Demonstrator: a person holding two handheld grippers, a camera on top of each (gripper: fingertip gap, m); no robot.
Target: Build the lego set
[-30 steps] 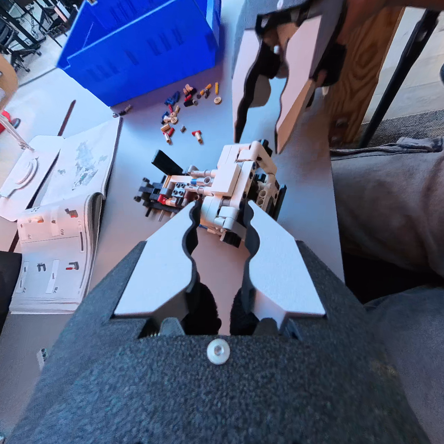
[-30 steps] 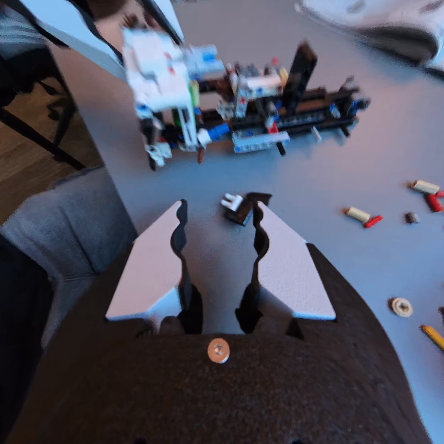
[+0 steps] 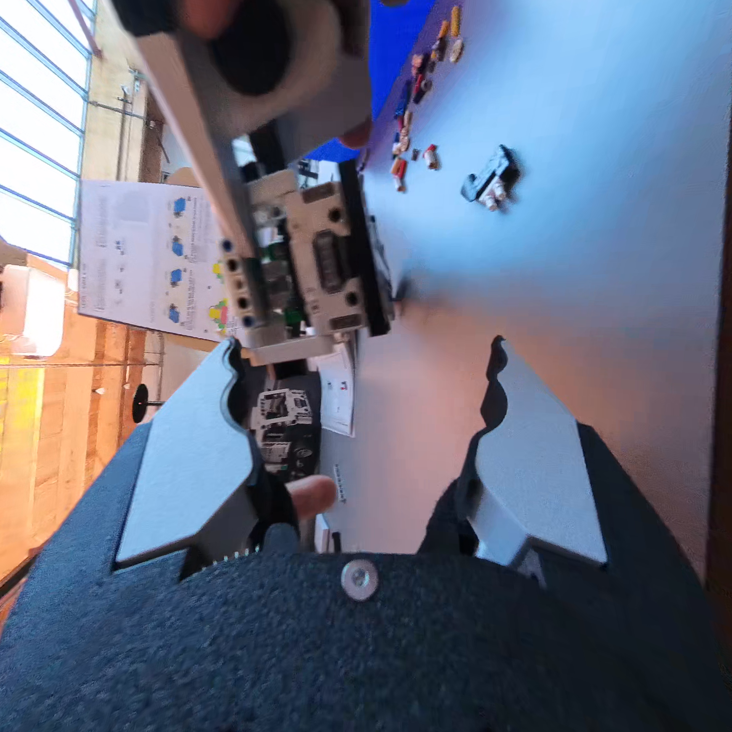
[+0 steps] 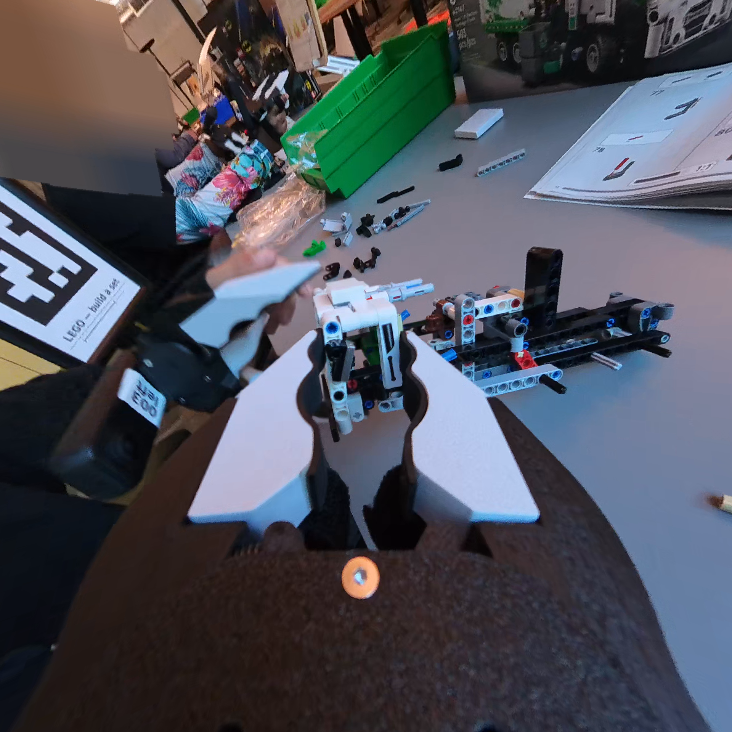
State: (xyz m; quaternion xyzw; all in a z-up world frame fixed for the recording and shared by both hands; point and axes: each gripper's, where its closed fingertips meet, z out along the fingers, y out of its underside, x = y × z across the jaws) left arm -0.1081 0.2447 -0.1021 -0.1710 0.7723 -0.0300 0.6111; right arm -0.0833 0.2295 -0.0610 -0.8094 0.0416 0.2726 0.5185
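The right gripper (image 4: 362,372) clamps the white cab (image 4: 358,336), lifted beside the chassis (image 4: 554,344) above the tabletop (image 4: 594,455). The left gripper (image 3: 364,348) gapes wide, empty. The cab looks light, rigid but snap-apart; its flat sides seem safest to grip.

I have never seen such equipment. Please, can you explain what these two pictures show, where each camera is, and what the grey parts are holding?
There is no robot here. A person holds a hand tool with two jaws in each hand, and a camera on each tool looks forward along the jaws. One picture is from the left gripper, whose jaws stand wide open and empty. The other is from the right gripper, whose jaws are closed on the white cab of a half-built Lego truck. Its black chassis lies on the grey table, near loose small parts, an open instruction booklet and a green bin.
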